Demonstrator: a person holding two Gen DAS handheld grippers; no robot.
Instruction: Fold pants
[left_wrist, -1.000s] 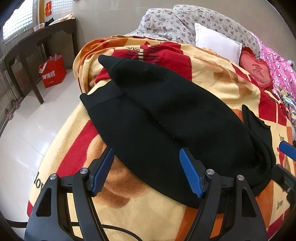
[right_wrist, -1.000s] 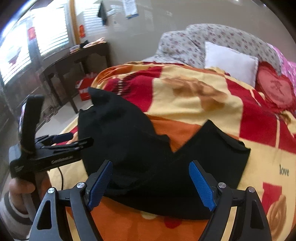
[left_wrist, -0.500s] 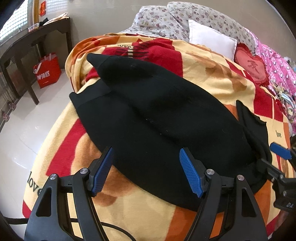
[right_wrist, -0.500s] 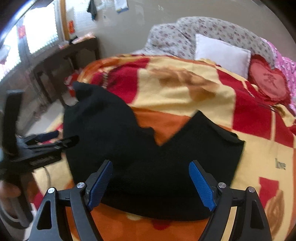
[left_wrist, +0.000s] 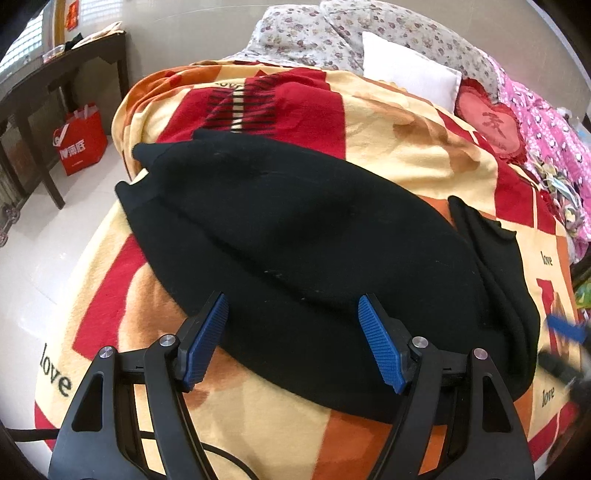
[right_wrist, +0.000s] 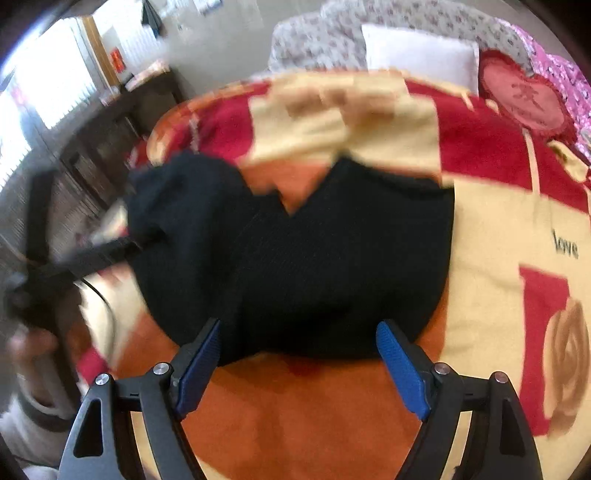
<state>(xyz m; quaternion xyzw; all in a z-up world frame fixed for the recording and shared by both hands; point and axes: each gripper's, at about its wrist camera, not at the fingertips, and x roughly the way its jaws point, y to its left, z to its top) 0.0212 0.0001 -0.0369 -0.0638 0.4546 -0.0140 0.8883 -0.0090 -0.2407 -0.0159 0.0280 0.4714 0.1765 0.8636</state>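
Observation:
Black pants (left_wrist: 295, 236) lie across a red, orange and cream blanket (left_wrist: 406, 147) on a bed, one leg laid over the other, cuffs to the far left. My left gripper (left_wrist: 291, 336) is open and empty, hovering over the near edge of the pants. In the blurred right wrist view the pants (right_wrist: 314, 266) show their waist end with a V-shaped gap at the far edge. My right gripper (right_wrist: 299, 362) is open and empty at the near edge of that waist end. It shows as a blue blur in the left wrist view (left_wrist: 565, 332).
Pillows (left_wrist: 406, 70) and a red heart cushion (left_wrist: 491, 122) lie at the head of the bed. A pink quilt (left_wrist: 546, 122) lies along the right. A dark wooden table (left_wrist: 44, 81) and a red bag (left_wrist: 83, 138) stand on the tiled floor at the left.
Both grippers have moved and stayed open. The right one swung right over the waist end, fast enough to blur. The left view shifted so more of the blanket's near edge shows.

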